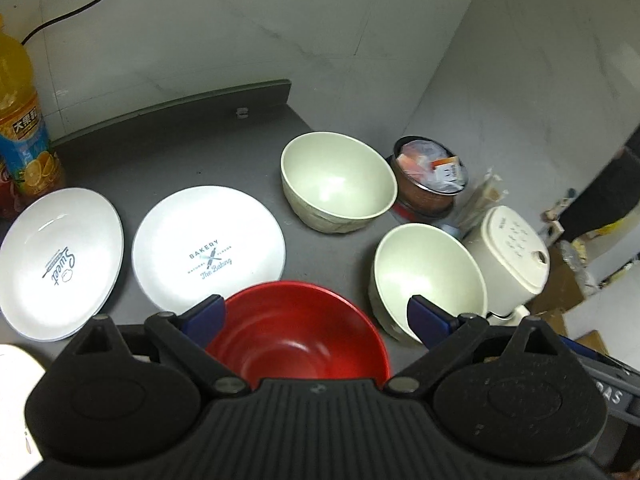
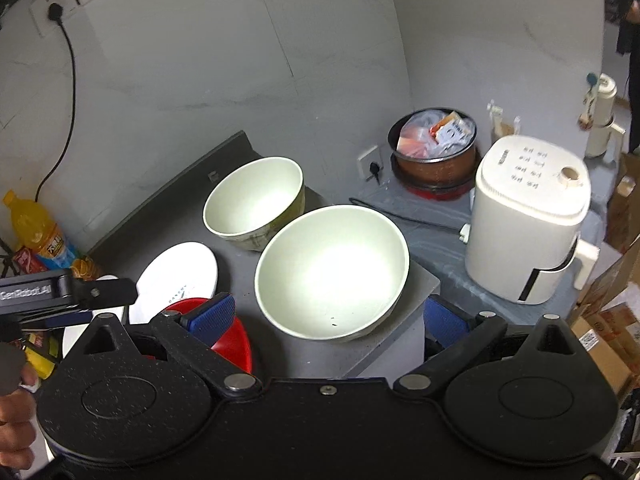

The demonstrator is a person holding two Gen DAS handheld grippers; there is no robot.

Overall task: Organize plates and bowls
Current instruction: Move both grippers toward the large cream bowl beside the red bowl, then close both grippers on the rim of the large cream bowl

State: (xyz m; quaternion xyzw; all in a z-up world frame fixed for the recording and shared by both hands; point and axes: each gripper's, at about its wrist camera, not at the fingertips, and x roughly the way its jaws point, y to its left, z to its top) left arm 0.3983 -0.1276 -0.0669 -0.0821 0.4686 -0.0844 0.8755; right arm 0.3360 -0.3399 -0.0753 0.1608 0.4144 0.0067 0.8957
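My left gripper hangs over the red bowl, jaws spread wide and holding nothing; the rim sits between my blue pads without touching either. My right gripper is just as wide and just as empty, above the nearer cream bowl, which stands right of the red bowl. The farther cream bowl stands behind the red bowl. The two white plates, the "Bakery" plate and the "Sweet" plate, lie flat to the red bowl's left.

The risks, as I judge them: the nearer cream bowl sits close to the counter's right edge, so a clumsy nudge from my right pad could push it off. The bowls look smooth and glazed, and a pinch on a rim may slip. My two grippers are close together, so they could knock each other.

The counter is dark grey and matte, set against pale marbled walls. Right of the red bowl, on a lower surface, stand a white appliance and a pot of packets; an orange drink bottle stands far left.
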